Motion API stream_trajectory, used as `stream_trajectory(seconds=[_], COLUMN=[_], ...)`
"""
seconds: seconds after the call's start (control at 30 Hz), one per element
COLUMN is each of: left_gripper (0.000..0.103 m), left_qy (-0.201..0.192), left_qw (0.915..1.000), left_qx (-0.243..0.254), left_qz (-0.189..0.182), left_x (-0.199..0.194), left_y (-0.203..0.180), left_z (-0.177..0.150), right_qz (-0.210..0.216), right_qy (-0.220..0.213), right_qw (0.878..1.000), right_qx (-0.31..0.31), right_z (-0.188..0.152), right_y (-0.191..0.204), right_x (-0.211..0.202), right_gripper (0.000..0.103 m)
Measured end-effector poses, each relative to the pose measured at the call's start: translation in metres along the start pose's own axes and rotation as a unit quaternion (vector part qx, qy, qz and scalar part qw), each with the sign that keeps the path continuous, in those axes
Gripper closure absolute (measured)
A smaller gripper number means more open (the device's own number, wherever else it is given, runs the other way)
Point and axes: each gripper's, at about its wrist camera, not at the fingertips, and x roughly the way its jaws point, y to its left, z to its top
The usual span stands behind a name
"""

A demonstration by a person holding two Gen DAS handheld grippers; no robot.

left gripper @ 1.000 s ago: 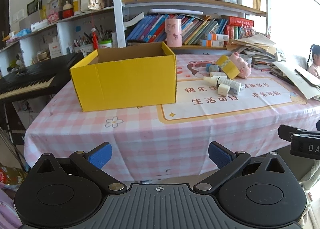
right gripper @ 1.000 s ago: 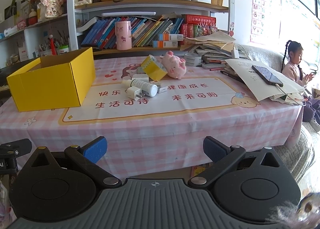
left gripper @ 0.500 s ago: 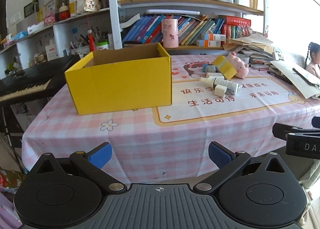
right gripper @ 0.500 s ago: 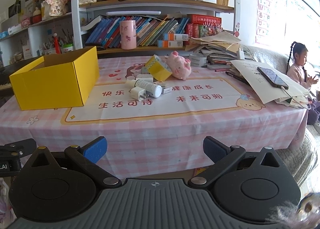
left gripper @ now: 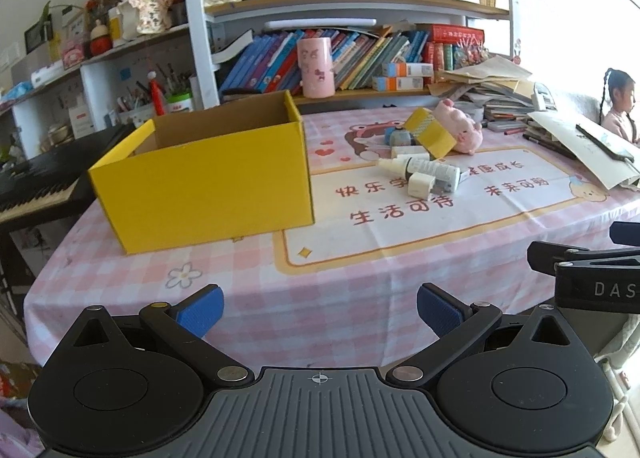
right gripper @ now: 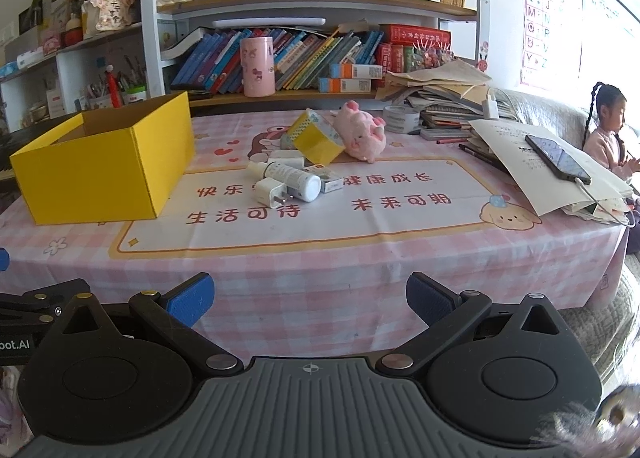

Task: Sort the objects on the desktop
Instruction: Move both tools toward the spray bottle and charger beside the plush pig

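Observation:
An open yellow cardboard box (left gripper: 208, 177) (right gripper: 100, 173) stands on the left of the pink checked tablecloth. A cluster of small items lies mid-table: a white charger plug (right gripper: 270, 193), a white bottle (right gripper: 294, 177), a small yellow box (right gripper: 316, 137) and a pink plush pig (right gripper: 362, 133). The same cluster shows in the left wrist view, with the charger plug (left gripper: 420, 183) in front. My left gripper (left gripper: 320, 310) is open and empty, short of the table's front edge. My right gripper (right gripper: 310, 298) is open and empty, also in front of the table.
A bookshelf with a pink cup (right gripper: 258, 65) stands behind the table. Stacked papers, a phone (right gripper: 558, 157) and its cable lie at the table's right end. A keyboard piano (left gripper: 36, 185) stands left. A child (right gripper: 608, 133) sits at right.
Both grippers have risen and moved a little closer to the table; more of the tabletop shows. Both stay open and empty.

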Motion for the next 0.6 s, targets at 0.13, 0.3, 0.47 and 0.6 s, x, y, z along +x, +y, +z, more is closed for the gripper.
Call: stream_trajectory(seconds=[0.13, 0.3, 0.47, 0.6], left_gripper=[0.000, 0.000, 0.000, 0.000], left_qy=[-0.007, -0.018, -0.029, -0.032], left_qw=[0.9999, 0.9992, 0.9977, 0.9962], left_qx=[0.008, 0.015, 0.029, 0.040], left_qz=[-0.007, -0.032, -0.055, -0.071], left_x=[0.008, 0.019, 0.034, 0.045], left_y=[-0.009, -0.020, -0.037, -0.051], left_z=[0.008, 0.021, 0.035, 0.045], right_qz=[-0.003, -0.004, -0.003, -0.011], right_qy=[0.005, 0.009, 0.009, 0.009], right_qw=[1.000, 1.000, 1.000, 1.000], right_qx=[0.005, 0.011, 0.006, 0.000], right_z=[0.006, 0.018, 0.034, 0.045], right_y=[-0.010, -0.026, -0.040, -0.049], right_x=[0.011, 0.027, 0.042, 0.055], right_gripper=[0.000, 0.000, 0.000, 0.000])
